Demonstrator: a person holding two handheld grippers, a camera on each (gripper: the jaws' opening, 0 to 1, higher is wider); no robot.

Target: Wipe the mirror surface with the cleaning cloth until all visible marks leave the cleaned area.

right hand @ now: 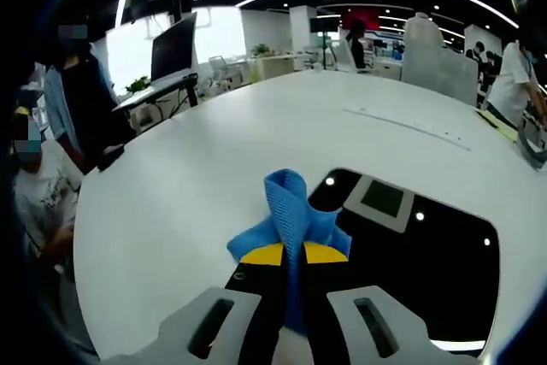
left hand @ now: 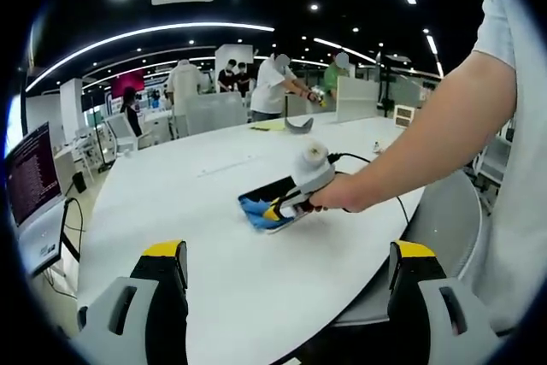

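The mirror (right hand: 410, 254) is seen lying flat on the white table (right hand: 197, 168), lower right of centre in the right gripper view, its dark glass reflecting ceiling lights and a vent. In the left gripper view the mirror (left hand: 265, 192) is found at the middle of the frame, small and dark, well apart from the lower edge.

The blue cleaning cloth (right hand: 291, 215) is bunched at the mirror's near left corner, lower centre of the right gripper view, and is pinched between the yellow-tipped jaws of the right gripper (right hand: 293, 254), which is clenched on it. In the left gripper view the cloth (left hand: 255, 209) is seen as a blue patch on the mirror's left end, with the right gripper (left hand: 286, 205) pressed to it and held by a person's hand (left hand: 338, 194), the forearm running to the upper right.

The left gripper (left hand: 291, 262) is shown at the bottom of its own view, jaws spread wide and released, nothing between them, with the table (left hand: 197, 211) beyond.

People (left hand: 273, 83) are standing at the top centre of the left gripper view; a monitor (left hand: 32, 179) is at the left edge.
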